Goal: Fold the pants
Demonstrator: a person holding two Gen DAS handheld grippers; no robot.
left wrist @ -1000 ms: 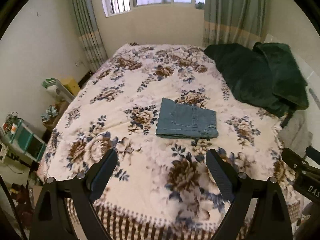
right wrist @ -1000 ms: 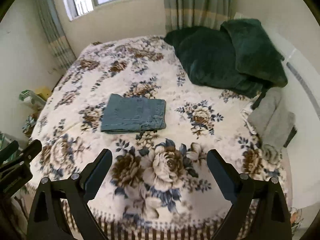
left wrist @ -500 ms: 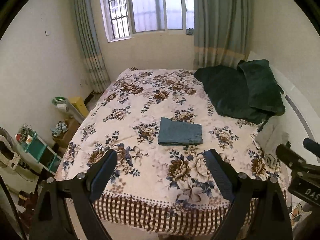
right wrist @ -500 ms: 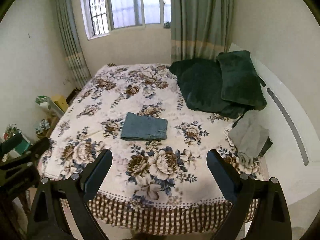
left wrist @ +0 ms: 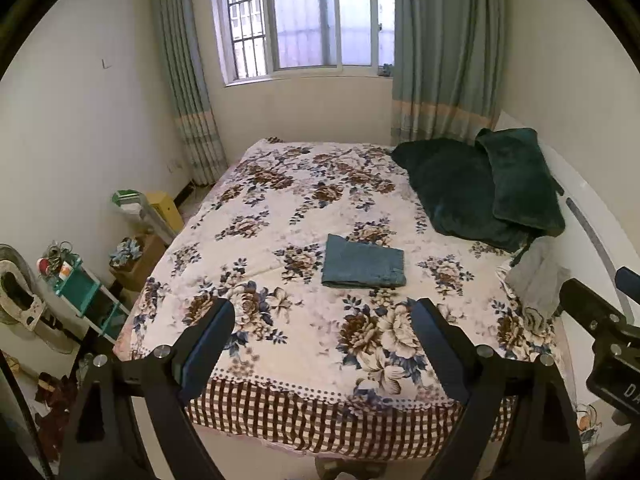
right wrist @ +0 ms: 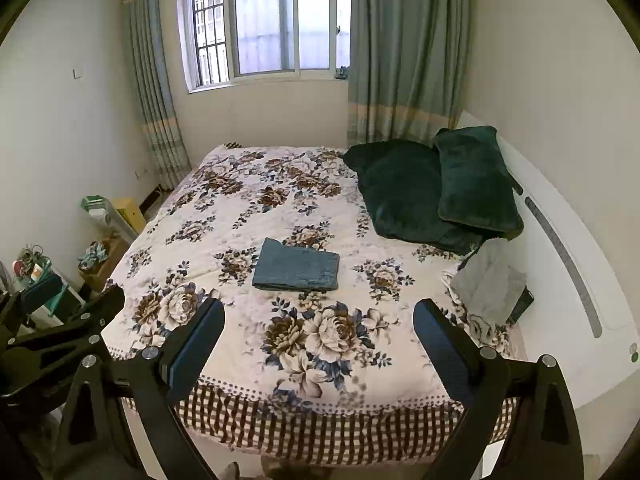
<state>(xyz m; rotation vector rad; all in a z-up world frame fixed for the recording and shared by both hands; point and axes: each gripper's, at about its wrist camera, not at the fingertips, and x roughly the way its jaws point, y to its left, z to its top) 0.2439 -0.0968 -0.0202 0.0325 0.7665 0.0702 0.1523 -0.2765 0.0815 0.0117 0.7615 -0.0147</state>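
A pair of blue denim pants [left wrist: 363,263] [right wrist: 297,266] lies folded into a flat rectangle near the middle of the floral bedspread [left wrist: 280,240] [right wrist: 224,216]. My left gripper [left wrist: 324,340] hangs open well back from the bed's near edge, nothing between its fingers. In the same way my right gripper [right wrist: 318,340] stands open and empty, high above the foot of the bed. Each gripper shows at the side of the other's view: the right gripper [left wrist: 600,336] at the right edge, the left gripper [right wrist: 52,340] at the left edge.
Dark green pillows [left wrist: 480,188] [right wrist: 432,184] and a grey garment [left wrist: 536,276] [right wrist: 490,280] lie along the bed's right side by a white headboard [right wrist: 560,248]. A teal shelf [left wrist: 80,292], boxes [left wrist: 160,208] and clutter stand on the floor at the left. Curtains frame the window [left wrist: 312,20].
Both grippers have risen and drawn back from the bed, so the folded pants look smaller and the whole bed and window come into view. Jaws unchanged.
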